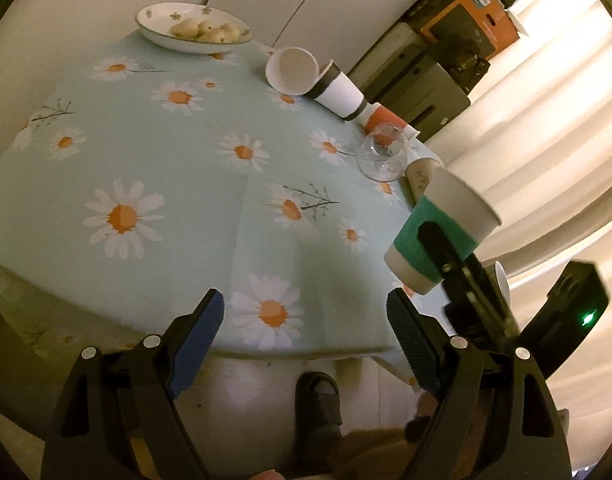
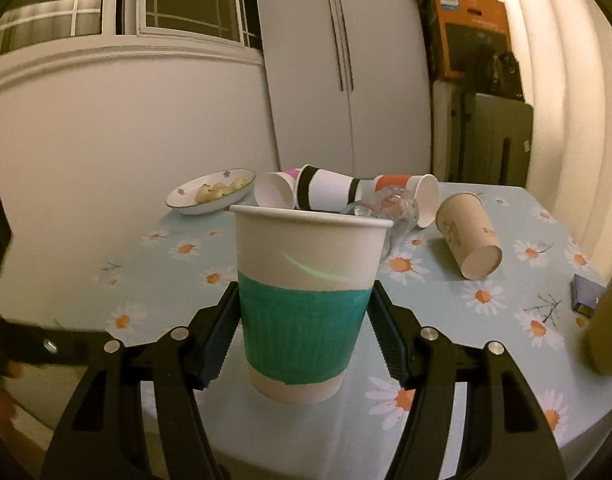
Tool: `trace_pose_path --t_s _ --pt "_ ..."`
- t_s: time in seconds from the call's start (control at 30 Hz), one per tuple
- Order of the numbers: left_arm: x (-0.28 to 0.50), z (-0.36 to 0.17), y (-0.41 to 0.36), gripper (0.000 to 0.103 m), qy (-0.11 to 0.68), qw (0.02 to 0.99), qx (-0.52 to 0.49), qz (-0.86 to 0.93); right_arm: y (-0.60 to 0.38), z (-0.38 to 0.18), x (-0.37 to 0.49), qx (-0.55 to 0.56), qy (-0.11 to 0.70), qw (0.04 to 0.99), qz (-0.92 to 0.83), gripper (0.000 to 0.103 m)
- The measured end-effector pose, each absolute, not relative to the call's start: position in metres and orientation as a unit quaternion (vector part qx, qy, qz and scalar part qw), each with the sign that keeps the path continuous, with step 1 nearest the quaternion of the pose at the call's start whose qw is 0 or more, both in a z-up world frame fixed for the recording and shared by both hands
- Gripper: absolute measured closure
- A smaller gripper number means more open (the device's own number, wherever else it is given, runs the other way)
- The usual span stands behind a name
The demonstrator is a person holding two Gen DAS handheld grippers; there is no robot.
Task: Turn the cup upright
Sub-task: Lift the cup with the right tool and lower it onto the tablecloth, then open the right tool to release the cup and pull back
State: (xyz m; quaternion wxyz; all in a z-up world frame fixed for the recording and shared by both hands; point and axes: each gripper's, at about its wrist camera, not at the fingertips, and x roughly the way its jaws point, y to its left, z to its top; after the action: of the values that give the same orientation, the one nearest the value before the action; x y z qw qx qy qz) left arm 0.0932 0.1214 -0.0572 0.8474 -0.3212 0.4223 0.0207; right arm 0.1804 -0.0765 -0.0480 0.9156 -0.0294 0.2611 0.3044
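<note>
Right gripper [image 2: 304, 332] pinches the teal cup [image 2: 306, 300] by its ribbed band, jaws pressed on both sides. Cup is mouth up, lifted clear of the surface [image 2: 485, 380], hanging over the near right part of it. In the left wrist view the cup [image 1: 437, 232] reads tilted, close to the surface's right edge.

Left gripper [image 1: 306, 332] holds nothing, jaws spread wide, hovering past the near edge, with a slippered foot [image 1: 319, 408] on the floor below. Open cloth lies ahead of it, middle and left bare.

Clutter sits at the far right: white cup [image 1: 292, 70] on its side, black-banded cup [image 1: 337, 92] touching it, orange cup [image 1: 385, 118], glass [image 1: 383, 156] on its side, tan cup [image 2: 469, 236] lying mouth away. Plate [image 1: 194, 26] of food sits at the far edge, well apart from the cups. Yellow cup [image 2: 607, 320] and dark box [image 2: 587, 294] stand near the right edge.
</note>
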Motion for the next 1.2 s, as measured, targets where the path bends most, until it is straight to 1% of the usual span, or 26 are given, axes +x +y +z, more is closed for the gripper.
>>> trace_pose_path --t_s 0.27,0.37,0.53,0.9,0.97,1.03,1.13,1.2 --pt "0.088 -0.062 0.132 0.022 0.420 0.840 -0.342 0.033 -0.066 -0.074 0.172 -0.059 0.202 0.938 0.276 0.039" --pt "0.089 -0.063 0.131 0.022 0.423 0.839 -0.341 0.033 -0.064 -0.083 0.171 -0.070 0.192 0.941 0.270 0.039" --pt "0.089 -0.062 0.130 0.022 0.424 0.840 -0.337 0.031 -0.063 -0.095 0.169 -0.084 0.193 0.940 0.268 0.039" --pt "0.090 -0.064 0.125 0.022 0.429 0.841 -0.328 0.032 -0.073 -0.095 0.157 -0.083 0.209 0.936 0.271 0.039" --pt "0.090 -0.064 0.125 0.022 0.430 0.841 -0.326 0.034 -0.074 -0.093 0.156 -0.080 0.213 0.935 0.274 0.036" --pt "0.090 -0.065 0.124 0.022 0.431 0.841 -0.324 0.035 -0.076 -0.090 0.155 -0.075 0.210 0.936 0.274 0.028" --pt "0.089 -0.066 0.123 0.022 0.431 0.841 -0.324 0.038 -0.076 -0.085 0.152 -0.074 0.204 0.938 0.272 0.025" --pt "0.088 -0.067 0.123 0.022 0.431 0.841 -0.324 0.041 -0.077 -0.081 0.149 -0.072 0.202 0.938 0.273 0.024"
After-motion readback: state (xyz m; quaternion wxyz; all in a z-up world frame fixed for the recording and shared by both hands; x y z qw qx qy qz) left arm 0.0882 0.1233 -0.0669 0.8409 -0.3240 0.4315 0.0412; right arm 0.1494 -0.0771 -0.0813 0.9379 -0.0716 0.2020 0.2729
